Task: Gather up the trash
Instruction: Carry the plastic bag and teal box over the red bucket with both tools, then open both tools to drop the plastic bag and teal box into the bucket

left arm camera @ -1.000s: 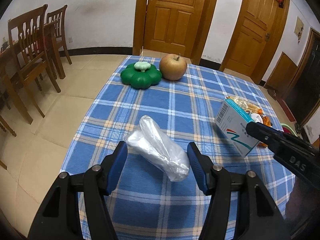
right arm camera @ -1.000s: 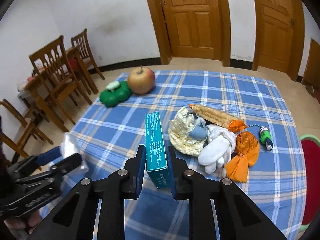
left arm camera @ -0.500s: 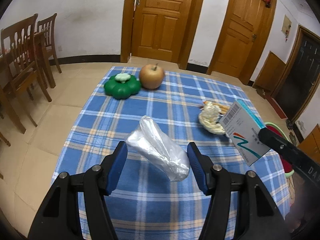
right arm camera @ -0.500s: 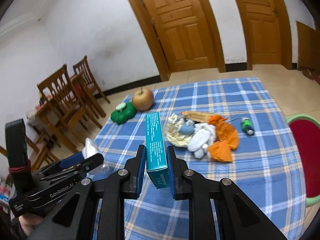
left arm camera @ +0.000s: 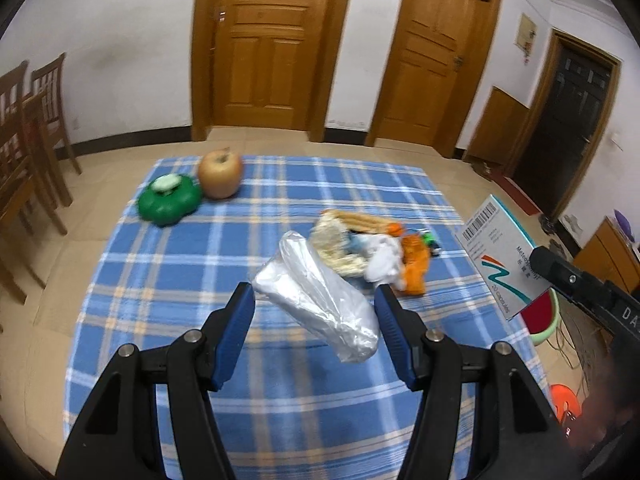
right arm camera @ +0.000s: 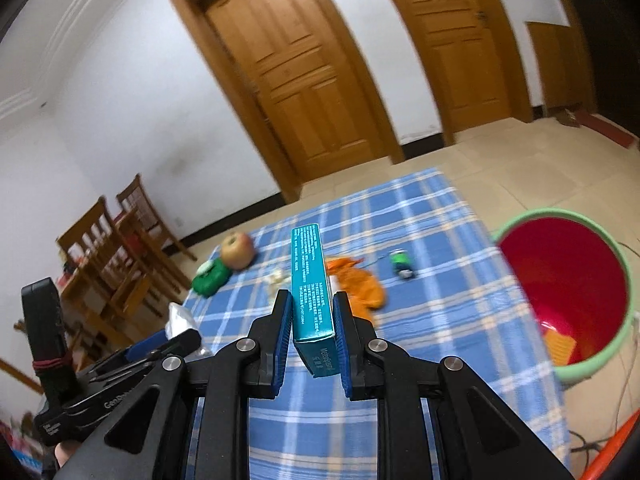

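Right gripper [right arm camera: 308,312] clamps a teal box [right arm camera: 310,288] upright, raised above the desk [right arm camera: 440,320] — red bin [right arm camera: 560,280] at 3 o'clock. Left gripper [left arm camera: 314,312] jaws spread wide, a clear plastic bag [left arm camera: 316,292] between them — contact unclear; trash pile [left arm camera: 372,248] at 1 o'clock.

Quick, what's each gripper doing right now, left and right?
Left gripper: fingers wide apart around the plastic bag; whether they grip it cannot be told.
Right gripper: shut on the teal box.
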Available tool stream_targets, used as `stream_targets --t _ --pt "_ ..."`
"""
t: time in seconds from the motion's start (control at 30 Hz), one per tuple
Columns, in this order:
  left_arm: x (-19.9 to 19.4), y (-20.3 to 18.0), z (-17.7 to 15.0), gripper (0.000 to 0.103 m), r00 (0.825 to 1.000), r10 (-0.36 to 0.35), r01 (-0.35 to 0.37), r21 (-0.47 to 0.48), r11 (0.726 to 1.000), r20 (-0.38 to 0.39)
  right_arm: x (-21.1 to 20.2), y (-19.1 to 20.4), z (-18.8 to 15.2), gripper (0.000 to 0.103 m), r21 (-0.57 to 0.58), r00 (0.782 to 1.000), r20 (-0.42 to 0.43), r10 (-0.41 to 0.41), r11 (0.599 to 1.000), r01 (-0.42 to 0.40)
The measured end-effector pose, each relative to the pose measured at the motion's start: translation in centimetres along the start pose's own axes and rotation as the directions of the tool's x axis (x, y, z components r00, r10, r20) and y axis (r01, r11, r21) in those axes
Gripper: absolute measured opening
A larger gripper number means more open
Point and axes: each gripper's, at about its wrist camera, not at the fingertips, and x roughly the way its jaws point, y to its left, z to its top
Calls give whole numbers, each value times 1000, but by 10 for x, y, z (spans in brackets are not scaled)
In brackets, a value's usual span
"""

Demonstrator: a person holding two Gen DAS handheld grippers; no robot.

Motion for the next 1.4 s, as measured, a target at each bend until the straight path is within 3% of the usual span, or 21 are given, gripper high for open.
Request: stream_targets --t 0.33,0.7,1.1,1.4 --pt "31 -82 19 62 988 -152 155 125 980 -35 -38 -74 7 21 138 985 63 -163 979 153" --pt "77 -179 26 62 958 -261 282 251 926 -117 -48 -146 6 21 250 955 51 -293 929 272" --pt "127 -239 16 62 942 -262 319 311 895 -212 -52 -208 0 21 350 939 14 -343 881 317" --pt "146 -264 9 62 933 -258 335 353 873 -249 -44 -232 -7 23 401 944 -10 -329 864 305"
